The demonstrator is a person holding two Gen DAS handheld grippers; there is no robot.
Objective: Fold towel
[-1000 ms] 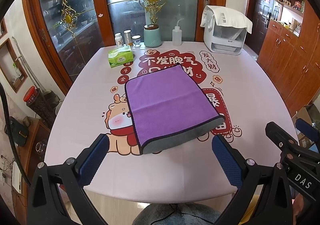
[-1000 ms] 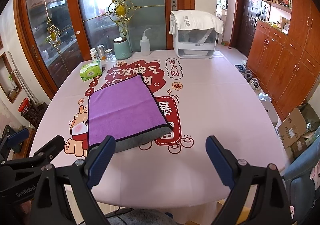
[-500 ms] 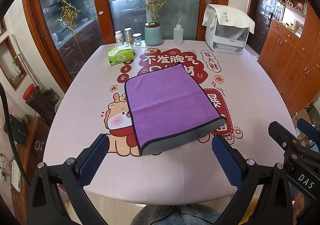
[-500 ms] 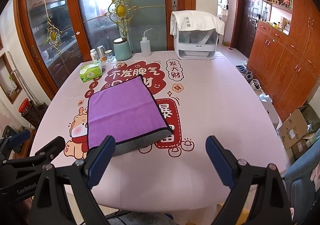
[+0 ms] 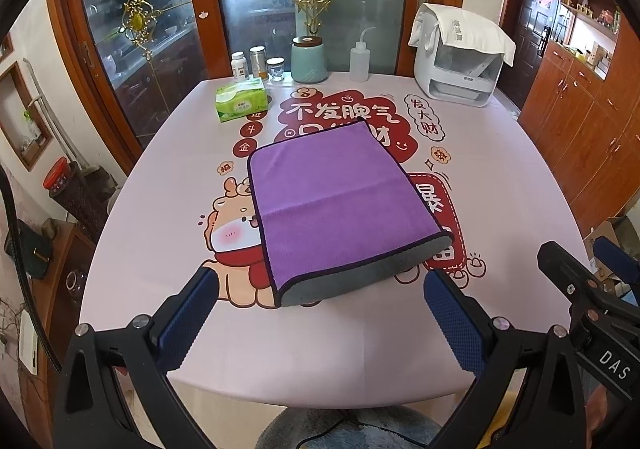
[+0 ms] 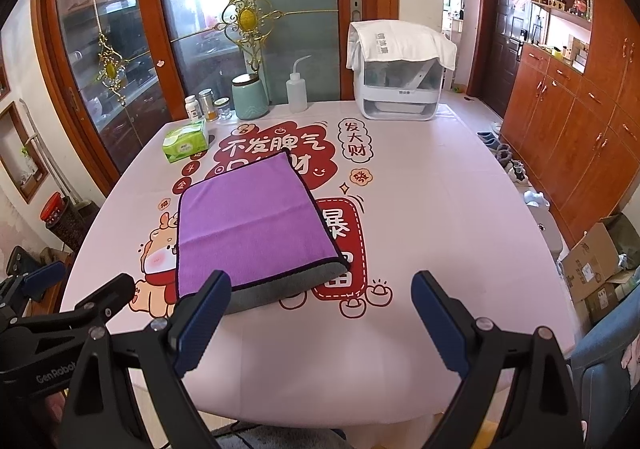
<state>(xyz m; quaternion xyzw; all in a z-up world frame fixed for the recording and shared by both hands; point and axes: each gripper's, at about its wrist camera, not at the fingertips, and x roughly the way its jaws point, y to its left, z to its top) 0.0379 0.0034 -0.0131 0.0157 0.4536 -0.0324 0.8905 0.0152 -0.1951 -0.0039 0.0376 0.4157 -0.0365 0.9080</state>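
My left gripper [image 5: 320,301] and right gripper [image 6: 320,301] still spread wide, empty, folded purple towel [image 5: 340,201] unmoved, view slightly retreated.

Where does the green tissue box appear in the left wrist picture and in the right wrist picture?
Left wrist view: the green rectangular tissue box is upper left of centre, on the table beyond the folded purple towel.
Right wrist view: it is at left, above the middle.
Shared landmark: the teal ceramic jar behind the box to its right.
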